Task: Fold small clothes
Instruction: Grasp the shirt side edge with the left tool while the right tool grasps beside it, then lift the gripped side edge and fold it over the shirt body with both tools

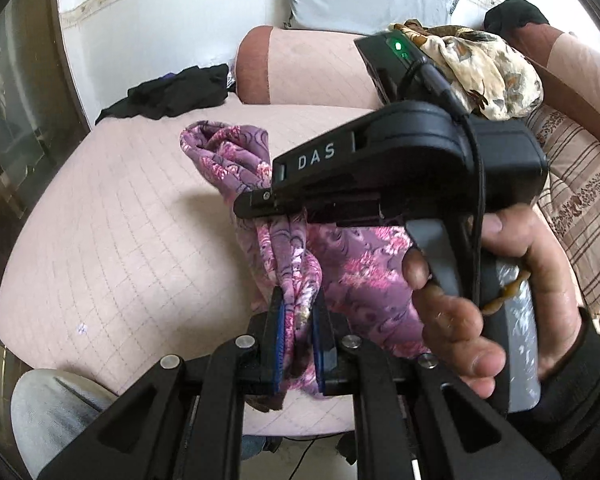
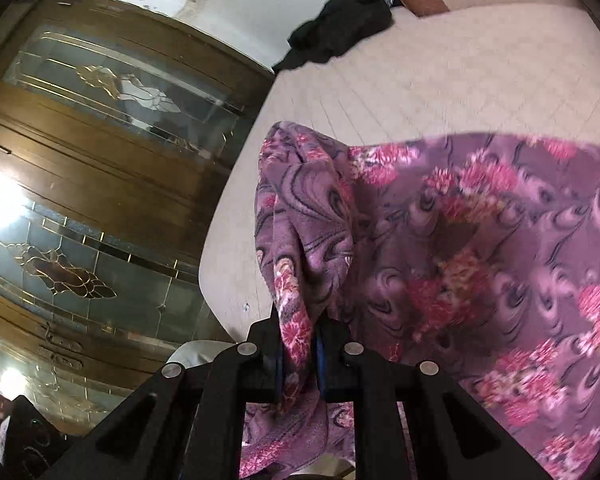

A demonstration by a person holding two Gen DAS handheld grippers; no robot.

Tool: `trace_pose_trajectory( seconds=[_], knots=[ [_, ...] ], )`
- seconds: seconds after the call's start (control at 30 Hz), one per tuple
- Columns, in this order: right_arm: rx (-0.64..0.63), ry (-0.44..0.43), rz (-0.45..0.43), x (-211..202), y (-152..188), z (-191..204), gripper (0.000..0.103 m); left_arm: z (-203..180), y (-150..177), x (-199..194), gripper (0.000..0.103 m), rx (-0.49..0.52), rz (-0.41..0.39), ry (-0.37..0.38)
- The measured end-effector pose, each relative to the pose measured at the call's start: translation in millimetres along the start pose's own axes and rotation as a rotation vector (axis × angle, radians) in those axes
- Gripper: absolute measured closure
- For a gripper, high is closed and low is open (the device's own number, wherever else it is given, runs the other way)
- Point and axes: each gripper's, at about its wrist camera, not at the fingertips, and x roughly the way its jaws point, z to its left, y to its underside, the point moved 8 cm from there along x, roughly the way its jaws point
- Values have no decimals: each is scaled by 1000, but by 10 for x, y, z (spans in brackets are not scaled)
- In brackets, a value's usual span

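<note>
Purple floral garment hung above the pink bed, pinched by both the left gripper and right gripper; uneven pulling could likely have slipped the bunched fabric free.

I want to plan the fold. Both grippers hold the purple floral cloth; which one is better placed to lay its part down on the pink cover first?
Probably the left. The left gripper clamps the purple floral cloth low over the pink cover; the right gripper grips it higher.
</note>
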Motion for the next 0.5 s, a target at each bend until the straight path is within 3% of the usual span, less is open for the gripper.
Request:
trace_pose_trajectory(
  seconds=[0.17,0.43,0.5],
  knots=[
    [118,-110,-24,-193,-12,-272,91,-212,-19,58,92,-5,2,1],
    [141,-103,-76,-541,-45,-518,91,-512,-130,177,92,-45,6,84],
    [150,-95,-96,-640,-10,-535,91,-626,-110,206,92,-14,0,102]
  ],
)
